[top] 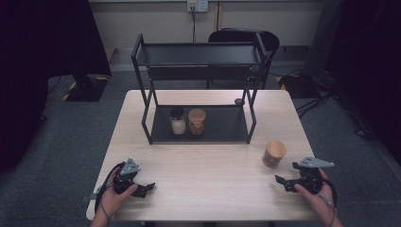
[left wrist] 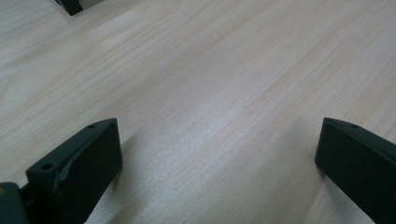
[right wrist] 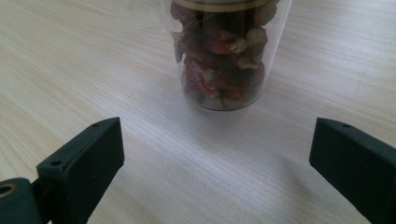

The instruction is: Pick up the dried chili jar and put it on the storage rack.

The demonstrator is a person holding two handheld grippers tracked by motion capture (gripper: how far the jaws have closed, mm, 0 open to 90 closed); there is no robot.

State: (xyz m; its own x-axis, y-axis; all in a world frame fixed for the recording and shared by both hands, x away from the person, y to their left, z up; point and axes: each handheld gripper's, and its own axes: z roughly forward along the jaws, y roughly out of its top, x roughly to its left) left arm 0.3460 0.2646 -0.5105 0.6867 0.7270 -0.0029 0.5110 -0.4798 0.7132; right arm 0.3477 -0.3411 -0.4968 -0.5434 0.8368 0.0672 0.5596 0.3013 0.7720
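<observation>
Both grippers sit at the near edge of the table (top: 203, 156), jaws spread and pinching nothing — the left gripper (top: 144, 188) over bare wood, the right gripper (top: 282, 181) aimed at a lone glass jar (top: 274, 153) with a wooden lid that stands just ahead of it, near the table's right side. Farther back stands a black two-tier rack (top: 198, 71); its lower shelf carries two more jars, a white-filled one (top: 178, 121) touching or nearly touching an amber-filled one (top: 196, 122). The lone jar is tall, smooth and round — a jaw that meets it off-centre or too high would likely tip or skid it toward the edge. If it is bound for the rack, the black uprights and the shelved jars leave little room for a clumsy entry.
</observation>
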